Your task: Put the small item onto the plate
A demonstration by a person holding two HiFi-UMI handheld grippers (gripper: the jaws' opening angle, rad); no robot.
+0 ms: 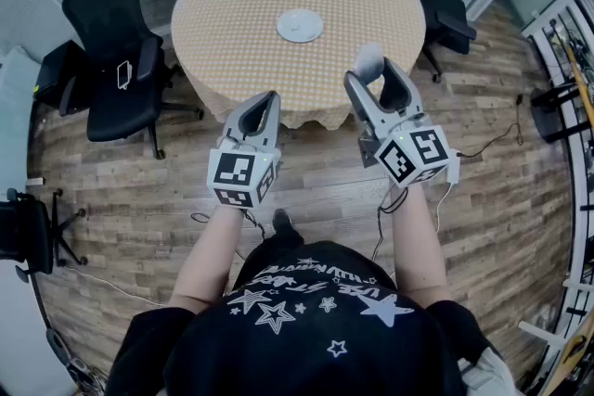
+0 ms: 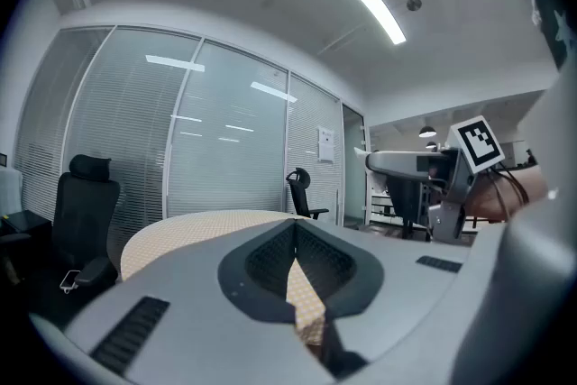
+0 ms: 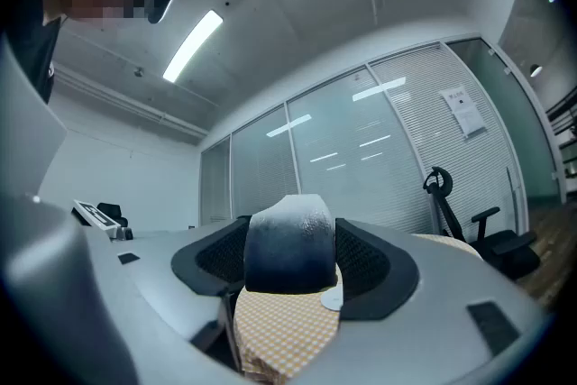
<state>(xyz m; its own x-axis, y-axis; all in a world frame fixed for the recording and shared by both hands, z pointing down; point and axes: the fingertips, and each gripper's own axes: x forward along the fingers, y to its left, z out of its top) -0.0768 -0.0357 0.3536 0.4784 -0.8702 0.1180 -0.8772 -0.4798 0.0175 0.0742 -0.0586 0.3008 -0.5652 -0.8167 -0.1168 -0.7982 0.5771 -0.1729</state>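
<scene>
A person stands short of a round surface under an orange-and-white checked cloth (image 1: 232, 5), a claw in each hand. The right claw (image 1: 376, 81) has its jaws spread wide and pinching a small rounded grey item (image 3: 290, 239), pale at the top and darker below, carried in the air near the surface's close edge. The left claw (image 1: 267, 99) is empty, its jaws pressed together at the tips.

The round white plate (image 1: 300, 25) lies near the middle of the cloth, well apart from the item and bare on top. The step in hand looks like the carry. To do it well, the right claw would need to reach in over the cloth, keep its pinch firm, come down over the plate's centre and spread only once the item rests there. A rounded piece could roll if dropped from height. The left claw should stay clear of the path.

White lettering and stars cross the person's black T-shirt (image 1: 316, 311), but the words cannot be read. Each claw's cube bears black-and-white square markers. No brand shows on item or plate.
</scene>
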